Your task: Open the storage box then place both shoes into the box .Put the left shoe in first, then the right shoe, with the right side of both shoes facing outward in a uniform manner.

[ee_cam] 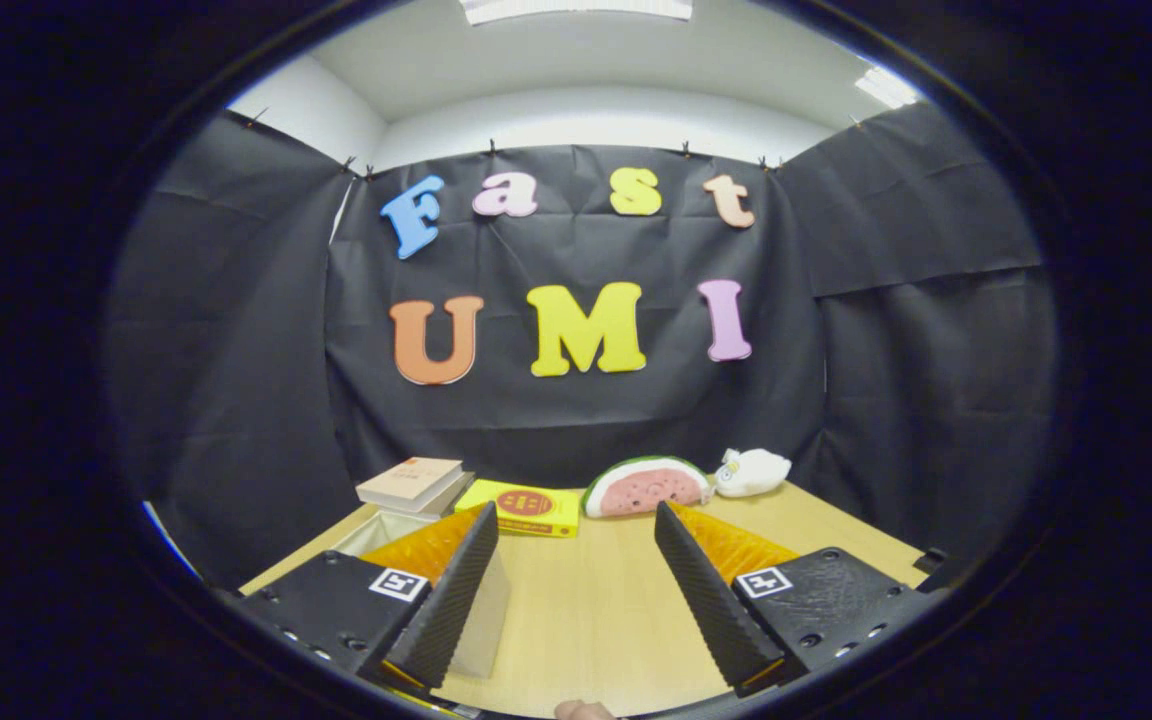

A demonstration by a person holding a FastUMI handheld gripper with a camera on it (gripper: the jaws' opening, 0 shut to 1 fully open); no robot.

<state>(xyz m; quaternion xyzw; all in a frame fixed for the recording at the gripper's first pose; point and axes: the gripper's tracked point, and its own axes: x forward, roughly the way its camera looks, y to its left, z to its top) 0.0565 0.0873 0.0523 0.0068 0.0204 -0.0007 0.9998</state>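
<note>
Gripper view shows my gripper (576,530) with fingers wide apart over the light wooden table (596,610), a yellow flat box (526,508) beyond them

A light wooden table (596,610) fills the lower middle of the frame. At its far edge, left of centre, two stacked books (414,484) lie flat, pale covers up. Just right of them sits a flat yellow box (524,508) with a round red mark on its top. Right of centre, a watermelon-slice plush (646,487) stands with its pink face forward, and a small white plush toy (751,471) lies just beside it, further right
</note>
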